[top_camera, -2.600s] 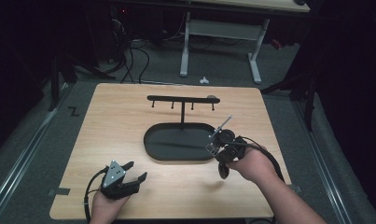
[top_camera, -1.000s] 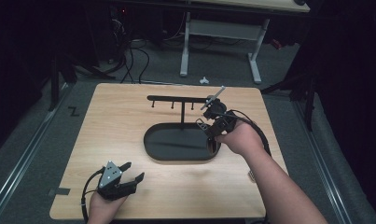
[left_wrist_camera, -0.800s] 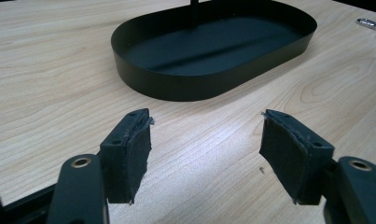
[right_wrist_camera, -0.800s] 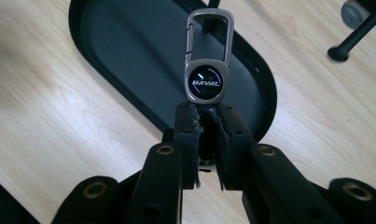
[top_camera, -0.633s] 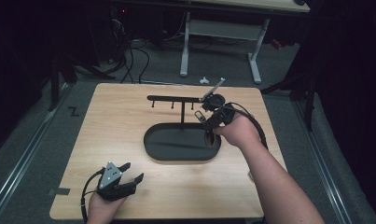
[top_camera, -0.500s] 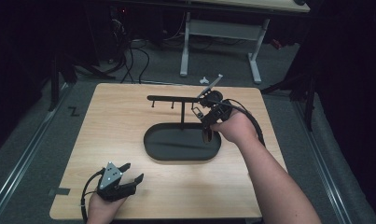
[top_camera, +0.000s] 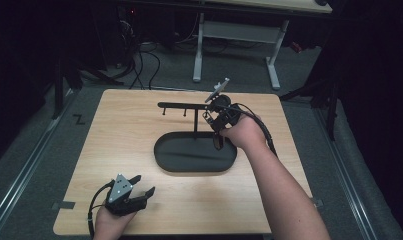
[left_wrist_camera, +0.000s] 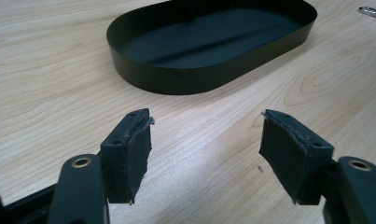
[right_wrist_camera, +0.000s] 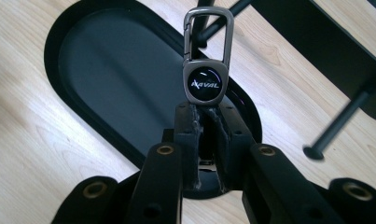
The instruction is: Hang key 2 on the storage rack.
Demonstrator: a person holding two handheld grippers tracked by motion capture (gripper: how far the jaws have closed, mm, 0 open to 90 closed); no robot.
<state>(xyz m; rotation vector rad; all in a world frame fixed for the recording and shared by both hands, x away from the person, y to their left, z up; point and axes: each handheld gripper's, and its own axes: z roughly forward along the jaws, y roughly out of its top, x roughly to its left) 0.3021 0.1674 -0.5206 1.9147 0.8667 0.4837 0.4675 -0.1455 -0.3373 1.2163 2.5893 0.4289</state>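
Observation:
My right gripper (right_wrist_camera: 206, 116) is shut on a grey metal keychain (right_wrist_camera: 205, 70) with a carabiner clip and a round black badge. In the high view the keychain (top_camera: 217, 91) pokes up past the right gripper (top_camera: 215, 100), which hovers by the right end of a black hanger rack (top_camera: 189, 106). The rack's post rises from a black oval tray (top_camera: 195, 152). In the right gripper view the clip points toward the rack's pegs (right_wrist_camera: 337, 126). My left gripper (top_camera: 143, 186) rests near the table's front left, jaws open and empty; its pads (left_wrist_camera: 135, 154) face the tray (left_wrist_camera: 209, 46).
The wooden table (top_camera: 114, 145) ends close behind the rack. Beyond it stand a white desk frame (top_camera: 234, 35) and cables on the dark floor. A cable (top_camera: 261, 131) trails over the right forearm.
The right gripper has carried the keychain away from the tray's right side, up and toward the rack's right end. The left gripper has stayed put.

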